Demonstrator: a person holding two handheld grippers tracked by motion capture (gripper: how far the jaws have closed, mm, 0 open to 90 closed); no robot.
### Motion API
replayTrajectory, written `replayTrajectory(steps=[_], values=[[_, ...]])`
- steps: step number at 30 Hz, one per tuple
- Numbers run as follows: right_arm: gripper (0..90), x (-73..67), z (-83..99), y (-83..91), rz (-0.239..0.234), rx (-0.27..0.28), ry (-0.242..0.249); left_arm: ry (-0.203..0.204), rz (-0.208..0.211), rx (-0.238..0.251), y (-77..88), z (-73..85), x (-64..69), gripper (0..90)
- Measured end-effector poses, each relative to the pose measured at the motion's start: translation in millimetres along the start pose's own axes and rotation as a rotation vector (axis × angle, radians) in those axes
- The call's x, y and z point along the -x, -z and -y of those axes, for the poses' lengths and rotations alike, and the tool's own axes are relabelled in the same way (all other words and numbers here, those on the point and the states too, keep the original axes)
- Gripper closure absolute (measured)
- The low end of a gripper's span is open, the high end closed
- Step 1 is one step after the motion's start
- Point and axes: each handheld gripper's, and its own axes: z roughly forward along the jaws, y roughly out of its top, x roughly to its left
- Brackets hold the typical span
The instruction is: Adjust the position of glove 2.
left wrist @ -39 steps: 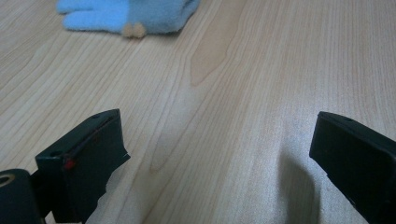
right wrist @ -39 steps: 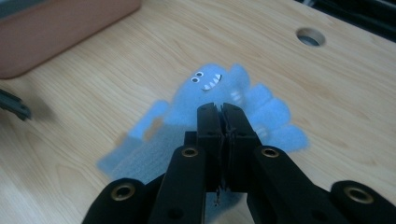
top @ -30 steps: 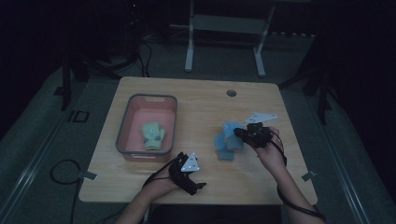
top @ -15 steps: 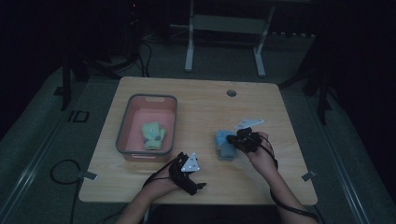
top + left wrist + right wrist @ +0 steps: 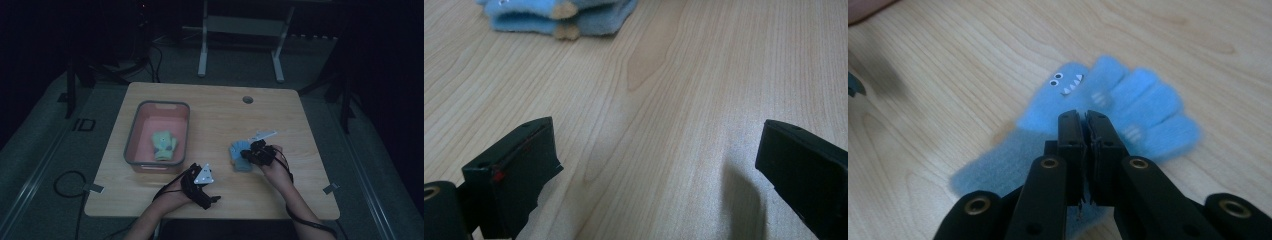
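Here, label by label:
Blue glove [image 5: 1108,115]: lies flat on the table [image 5: 220,115], right of the middle, fingers spread; in the right gripper view a small face with eyes and white teeth shows on it. In the left gripper view its edge [image 5: 559,20] lies at the top, well apart from that gripper's jaws.
Right gripper [image 5: 1085,117]: jaws together, tips side by side with only a thin slit between them. They sit over the palm of the blue glove. Whether any cloth is pinched between the tips, I cannot tell. In the high view it [image 5: 252,152] rests at the glove's right edge, with the grey plate on top and the hand behind it.
Left gripper [image 5: 654,165]: jaws wide apart over bare wood, nothing between them. In the high view it [image 5: 192,172] sits near the table's front edge, just below the bin, left of the blue glove.
Bin [image 5: 132,135]: pink inside, grey rim, on the table's left half, well apart from the blue glove.
Green glove [image 5: 164,145]: lies inside the bin, toward its near end.
Table: light wood, a round hole [image 5: 247,99] near its far edge.
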Motion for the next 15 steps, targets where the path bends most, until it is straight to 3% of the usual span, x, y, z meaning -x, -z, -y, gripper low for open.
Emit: replayTrajectory(steps=[8, 11, 14, 15], values=[[81.8, -0.7, 2.9, -5.4, -0.002, -0.014, 0.001, -0.006, 0.011, -0.017, -1.9, -2.0, 1.9, 3.5], [77.2, -0.6, 2.4, 0.6, -0.003, 0.004, 0.003, -0.015, 0.005, -0.020, -3.5, -4.9, 3.9, 3.5], [71.6, 0.4, 1.7, 9.9, -0.004, 0.029, -0.006, 0.025, 0.031, -0.014, -5.0, -8.0, 5.2, 3.5], [68.8, 0.8, 1.3, 13.8, -0.005, 0.040, -0.005, 0.018, 0.029, -0.017, -4.9, -9.4, 5.9, 3.6]])
